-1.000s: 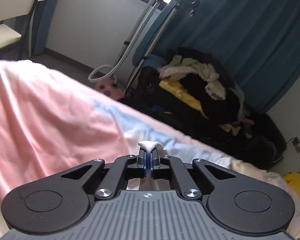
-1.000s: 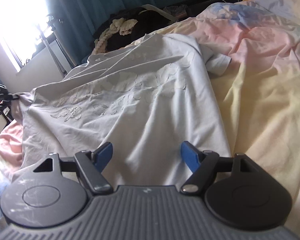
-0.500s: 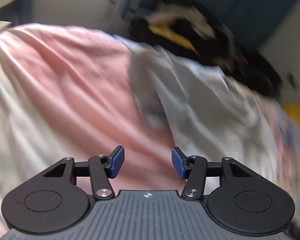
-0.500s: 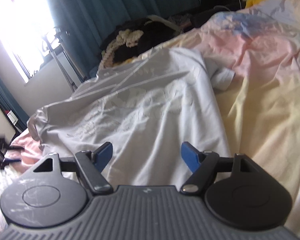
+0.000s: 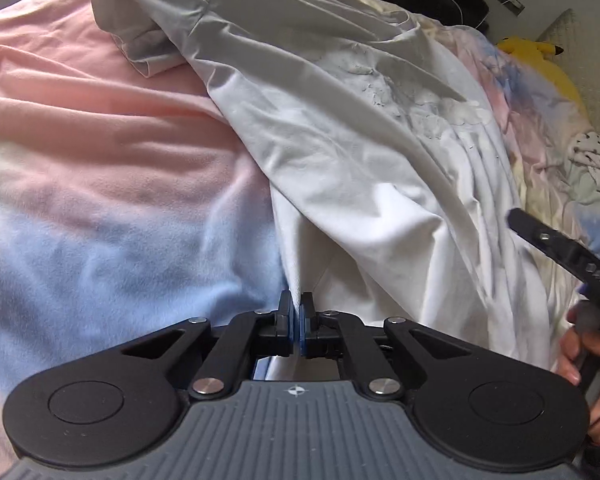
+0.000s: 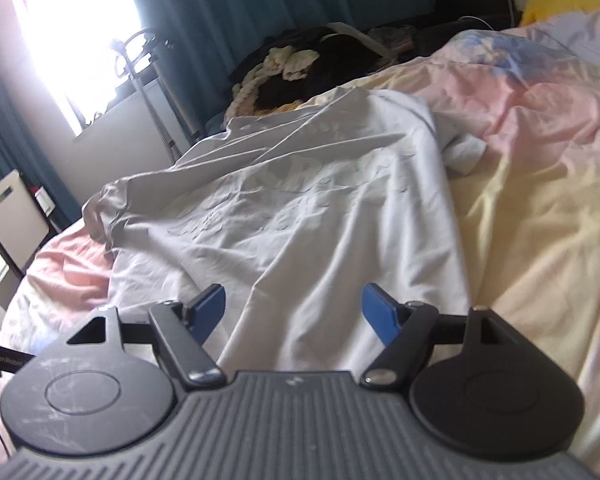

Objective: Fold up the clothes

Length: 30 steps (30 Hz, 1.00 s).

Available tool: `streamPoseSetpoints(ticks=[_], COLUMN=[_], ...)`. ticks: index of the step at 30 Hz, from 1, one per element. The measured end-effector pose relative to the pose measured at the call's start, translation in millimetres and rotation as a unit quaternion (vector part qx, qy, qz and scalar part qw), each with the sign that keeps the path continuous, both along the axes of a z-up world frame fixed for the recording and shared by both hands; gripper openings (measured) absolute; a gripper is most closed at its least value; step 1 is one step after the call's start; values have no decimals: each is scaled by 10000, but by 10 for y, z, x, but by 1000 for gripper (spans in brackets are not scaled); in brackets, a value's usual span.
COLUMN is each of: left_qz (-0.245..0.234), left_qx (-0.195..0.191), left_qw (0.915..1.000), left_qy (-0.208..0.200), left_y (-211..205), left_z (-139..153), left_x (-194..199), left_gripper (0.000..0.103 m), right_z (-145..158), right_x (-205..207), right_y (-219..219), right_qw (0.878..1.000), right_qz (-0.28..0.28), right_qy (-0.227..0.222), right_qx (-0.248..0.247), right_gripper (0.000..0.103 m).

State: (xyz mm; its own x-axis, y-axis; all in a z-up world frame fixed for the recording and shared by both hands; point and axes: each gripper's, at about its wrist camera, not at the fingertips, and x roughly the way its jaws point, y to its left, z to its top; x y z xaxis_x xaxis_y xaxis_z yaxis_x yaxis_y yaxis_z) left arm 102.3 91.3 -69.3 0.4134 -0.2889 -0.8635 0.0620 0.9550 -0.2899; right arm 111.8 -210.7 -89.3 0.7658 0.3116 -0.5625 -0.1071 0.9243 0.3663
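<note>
A white T-shirt [image 5: 352, 128] with a pale printed design lies spread lengthwise on a pink, blue and yellow bedcover [image 5: 100, 152]. Its sleeve is bunched at the far left. My left gripper [image 5: 296, 300] is shut on the shirt's near left edge, and white cloth runs between the blue pads. In the right wrist view the same T-shirt [image 6: 300, 208] stretches away from me. My right gripper [image 6: 292, 308] hovers open over its near hem, with nothing between the fingers. A hand [image 5: 588, 356] holding the right tool shows at the right edge of the left wrist view.
A heap of dark and cream clothes [image 6: 300, 64] lies past the bed's far edge, beside a garment steamer pole [image 6: 156, 100], teal curtains [image 6: 240, 12] and a bright window. A yellow plush toy [image 5: 540, 56] sits at the head of the bed. A white chair [image 6: 12, 220] stands at left.
My left gripper let go of a pinch of white cloth, opened, swung down to the shirt's near edge and shut on it. My right gripper stayed open over the hem.
</note>
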Motion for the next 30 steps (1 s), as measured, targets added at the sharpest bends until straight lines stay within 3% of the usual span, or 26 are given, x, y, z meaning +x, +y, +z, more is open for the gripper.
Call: streamPoseSetpoints(ticks=[5, 7, 13, 16, 17, 18, 25, 28, 29, 30], left_qz=[316, 550, 463, 465, 472, 477, 332, 137, 69, -2], left_qx=[207, 50, -14, 43, 140, 245, 654, 633, 591, 565], left_qw=[9991, 9978, 9989, 9984, 9976, 9961, 9818, 9765, 9754, 9743], left_qy=[190, 353, -1, -305, -482, -697, -1751, -2055, -2124, -2180], left_y=[269, 374, 289, 235, 173, 140, -403, -727, -818, -908], left_z=[177, 140, 219, 319, 358, 422, 718, 748, 738, 723], left_x=[-146, -153, -187, -235, -239, -262, -193, -90, -54, -17], left_gripper=[2, 2, 7, 36, 52, 57, 64, 65, 66, 74], right_z=[-104, -157, -173, -76, -34, 8, 278, 327, 332, 341], right_x=[40, 80, 97, 73, 68, 62, 32, 40, 45, 55], right_y=[56, 62, 38, -17, -25, -32, -93, -159, -191, -221], right_qw=[9995, 9991, 9991, 9996, 9998, 10000, 9980, 9966, 9963, 9959], right_qz=[120, 123, 102, 2, -13, -29, -159, -241, -277, -323], right_qy=[214, 334, 400, 254, 158, 62, -576, -731, -764, -788], right_qx=[-221, -230, -39, 115, 82, 49, -214, -293, -293, -311], right_gripper=[75, 75, 75, 75, 75, 75, 75, 75, 75, 75])
